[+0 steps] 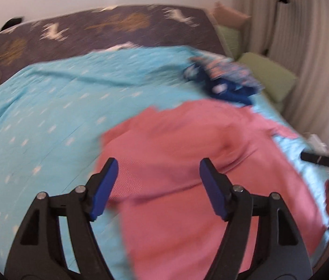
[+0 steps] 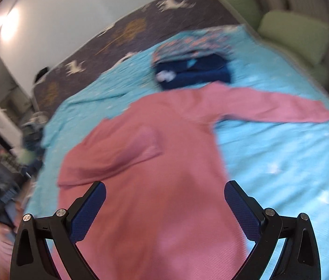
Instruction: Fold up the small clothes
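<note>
A pink long-sleeved top (image 2: 159, 163) lies spread on a turquoise blanket (image 2: 281, 154) on the bed. Its left sleeve (image 2: 127, 149) is folded across the body; its right sleeve (image 2: 281, 109) stretches out to the right. In the left wrist view the pink top (image 1: 187, 163) fills the lower right. My left gripper (image 1: 158, 163) is open and empty above the top's left part. My right gripper (image 2: 164, 186) is open and empty above the top's lower body. Both views are blurred.
A dark blue garment (image 2: 194, 74) and a floral patterned one (image 2: 187, 44) lie in a pile beyond the top, also in the left wrist view (image 1: 225, 79). A dark patterned bedspread (image 1: 94, 30) covers the far bed. Green cushions (image 2: 295, 35) and a curtain (image 1: 304, 46) are at right.
</note>
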Motion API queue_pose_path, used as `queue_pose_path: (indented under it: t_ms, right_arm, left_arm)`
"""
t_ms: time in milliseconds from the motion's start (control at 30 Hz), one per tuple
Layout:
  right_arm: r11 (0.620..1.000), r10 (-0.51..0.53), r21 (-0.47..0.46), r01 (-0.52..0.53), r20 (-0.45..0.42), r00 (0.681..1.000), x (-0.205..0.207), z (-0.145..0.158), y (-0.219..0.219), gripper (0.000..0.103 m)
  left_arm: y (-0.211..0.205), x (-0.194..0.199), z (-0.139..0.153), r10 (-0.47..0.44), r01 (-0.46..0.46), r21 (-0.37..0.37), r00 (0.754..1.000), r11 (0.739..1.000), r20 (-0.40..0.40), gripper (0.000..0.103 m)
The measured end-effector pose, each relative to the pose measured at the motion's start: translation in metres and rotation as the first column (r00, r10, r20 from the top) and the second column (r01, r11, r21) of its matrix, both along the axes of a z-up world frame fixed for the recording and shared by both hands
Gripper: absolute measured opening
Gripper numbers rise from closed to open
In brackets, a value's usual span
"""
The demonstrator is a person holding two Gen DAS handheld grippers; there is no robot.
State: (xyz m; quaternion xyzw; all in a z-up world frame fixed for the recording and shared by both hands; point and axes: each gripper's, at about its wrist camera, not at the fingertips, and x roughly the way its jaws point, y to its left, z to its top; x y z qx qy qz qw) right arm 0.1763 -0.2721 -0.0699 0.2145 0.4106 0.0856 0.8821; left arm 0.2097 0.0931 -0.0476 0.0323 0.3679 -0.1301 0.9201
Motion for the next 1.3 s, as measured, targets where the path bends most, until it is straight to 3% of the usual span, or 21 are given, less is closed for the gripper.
queue_pose_path:
  t_ms: [67, 200, 433, 600, 667, 700, 733, 767, 867, 1000, 1067, 1133, 1233, 1300]
  right_arm:
    - [0.996, 0.047, 0.073, -0.045, -0.024, 0.999, 0.021, -0.009, 0.004, 0.103]
    - [0.993, 0.085, 0.092, -0.079, -0.07, 0.994, 0.064, -0.026, 0.011, 0.102]
    - [0.976, 0.203, 0.1, -0.195, -0.077, 0.976, 0.121, -0.047, 0.02, 0.097]
    - [0.954, 0.289, 0.099, -0.283, -0.056, 0.956, 0.136, -0.047, 0.039, 0.096]
    - [0.933, 0.345, 0.131, -0.334, -0.064, 0.937, 0.143, -0.047, 0.049, 0.08]
    - [0.918, 0.38, 0.154, -0.365, -0.077, 0.922, 0.146, -0.048, 0.054, 0.055]
    - [0.9, 0.414, 0.188, -0.392, -0.094, 0.905, 0.148, -0.051, 0.056, 0.016]
    - [0.883, 0.448, 0.222, -0.414, -0.127, 0.885, 0.153, -0.053, 0.062, 0.011]
    - [0.919, 0.385, 0.106, -0.379, -0.047, 0.922, 0.146, -0.028, 0.061, 0.011]
    - [0.947, 0.259, 0.163, -0.278, 0.128, 0.957, 0.125, 0.022, 0.018, 0.011]
    - [0.969, 0.189, 0.129, -0.211, 0.164, 0.968, 0.114, 0.035, -0.006, 0.011]
    - [0.981, 0.154, 0.091, -0.168, 0.148, 0.977, 0.108, 0.031, -0.028, 0.014]
    - [0.984, 0.125, 0.125, -0.125, 0.002, 0.992, 0.111, -0.007, -0.048, 0.018]
    - [0.991, 0.113, 0.085, -0.107, -0.066, 0.991, 0.11, -0.031, -0.051, 0.021]
  left_arm:
    - [0.018, 0.003, -0.017, 0.065, -0.065, 0.009, 0.997, 0.998, -0.042, 0.073]
    - [0.036, 0.004, -0.043, 0.15, -0.151, 0.0, 0.981, 0.989, -0.12, 0.073]
    - [0.028, 0.019, -0.071, 0.146, -0.138, 0.061, 0.978, 0.989, -0.152, 0.073]
    - [0.029, 0.027, -0.08, 0.152, -0.146, 0.045, 0.972, 0.988, -0.178, 0.073]
    - [0.029, 0.029, -0.08, 0.159, -0.155, 0.039, 0.971, 0.987, -0.179, 0.073]
    - [0.028, 0.029, -0.08, 0.162, -0.157, 0.038, 0.97, 0.987, -0.179, 0.073]
    - [0.028, 0.03, -0.079, 0.164, -0.16, 0.039, 0.97, 0.986, -0.179, 0.073]
    - [0.028, 0.029, -0.079, 0.168, -0.163, 0.041, 0.969, 0.986, -0.18, 0.073]
    - [0.028, 0.029, -0.077, 0.175, -0.171, 0.039, 0.968, 0.985, -0.178, 0.073]
    - [0.026, 0.028, -0.076, 0.175, -0.17, 0.04, 0.969, 0.985, -0.174, 0.073]
    - [0.024, 0.027, -0.078, 0.163, -0.159, 0.038, 0.971, 0.987, -0.176, 0.073]
    - [0.022, 0.026, -0.08, 0.157, -0.152, 0.041, 0.973, 0.988, -0.172, 0.073]
    - [0.02, 0.026, -0.081, 0.166, -0.159, 0.05, 0.972, 0.986, -0.165, 0.074]
    - [0.023, 0.026, -0.08, 0.192, -0.186, 0.054, 0.968, 0.981, -0.161, 0.074]
